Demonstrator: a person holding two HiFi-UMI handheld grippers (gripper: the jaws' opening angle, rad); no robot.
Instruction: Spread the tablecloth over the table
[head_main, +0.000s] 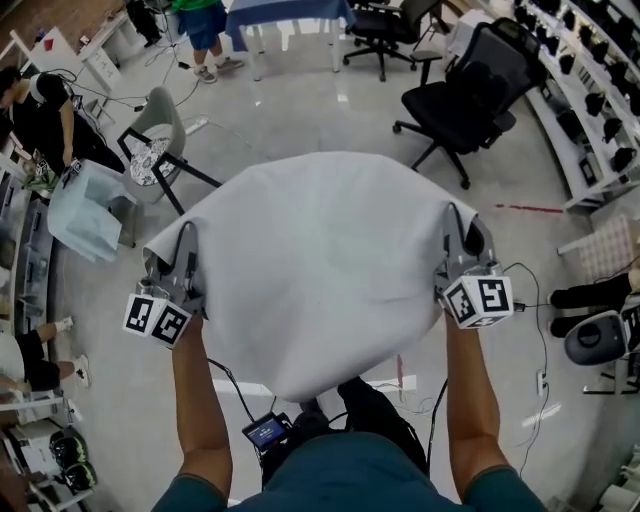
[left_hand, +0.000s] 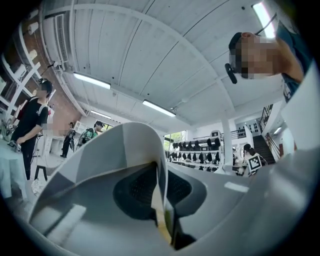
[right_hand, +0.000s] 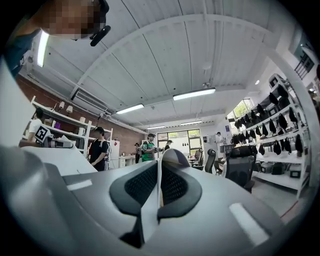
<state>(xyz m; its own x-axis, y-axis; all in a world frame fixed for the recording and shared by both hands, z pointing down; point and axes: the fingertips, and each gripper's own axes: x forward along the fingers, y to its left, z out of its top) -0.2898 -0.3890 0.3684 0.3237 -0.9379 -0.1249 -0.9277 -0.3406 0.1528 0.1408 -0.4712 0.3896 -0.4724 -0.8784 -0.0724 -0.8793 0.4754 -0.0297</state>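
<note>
A white tablecloth (head_main: 320, 270) hangs spread and billowed in front of me, held by two near corners. At its left corner my left gripper (head_main: 180, 245) is shut on the cloth's edge; in the left gripper view a fold of the cloth (left_hand: 130, 145) arches up out of the pinched jaws (left_hand: 161, 197). The right gripper (head_main: 463, 232) is shut on the right corner, and in the right gripper view a thin edge of cloth (right_hand: 172, 155) stands between its closed jaws (right_hand: 159, 187). The table is hidden beneath the cloth.
Two black office chairs (head_main: 465, 100) stand beyond the cloth on the right, a grey chair (head_main: 160, 135) on the left. A pale blue covered stand (head_main: 85, 205) is at far left. Shelves (head_main: 590, 90) line the right wall. People stand at the left and at the back.
</note>
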